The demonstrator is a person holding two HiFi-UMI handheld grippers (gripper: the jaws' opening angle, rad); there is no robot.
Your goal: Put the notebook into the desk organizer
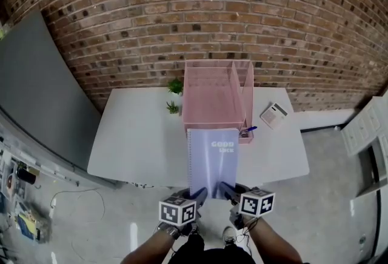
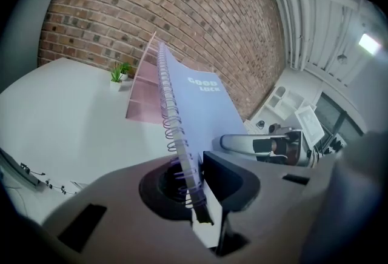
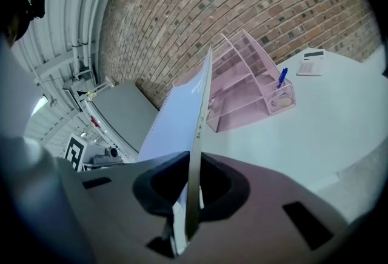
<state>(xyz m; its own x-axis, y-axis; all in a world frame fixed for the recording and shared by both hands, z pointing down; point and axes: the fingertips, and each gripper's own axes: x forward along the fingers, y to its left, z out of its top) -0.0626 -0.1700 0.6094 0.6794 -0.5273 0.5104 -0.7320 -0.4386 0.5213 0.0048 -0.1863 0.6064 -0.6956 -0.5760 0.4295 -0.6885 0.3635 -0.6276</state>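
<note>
A pale blue spiral notebook (image 1: 213, 161) is held in the air over the front of the white table (image 1: 139, 141), its far edge near the front of the pink mesh desk organizer (image 1: 213, 99). My left gripper (image 1: 199, 195) is shut on its near left corner at the spiral binding (image 2: 177, 135). My right gripper (image 1: 225, 189) is shut on the near right corner; the notebook (image 3: 193, 154) appears edge-on between its jaws. The organizer (image 3: 245, 84) stands at the back of the table against the brick wall, with a blue pen (image 3: 282, 77) in its small front compartment.
Two small green plants (image 1: 174, 94) sit left of the organizer. A white calculator (image 1: 274, 115) lies to its right. A grey panel (image 1: 36, 93) leans at the left, and a white shelf unit (image 1: 367, 126) stands at the right.
</note>
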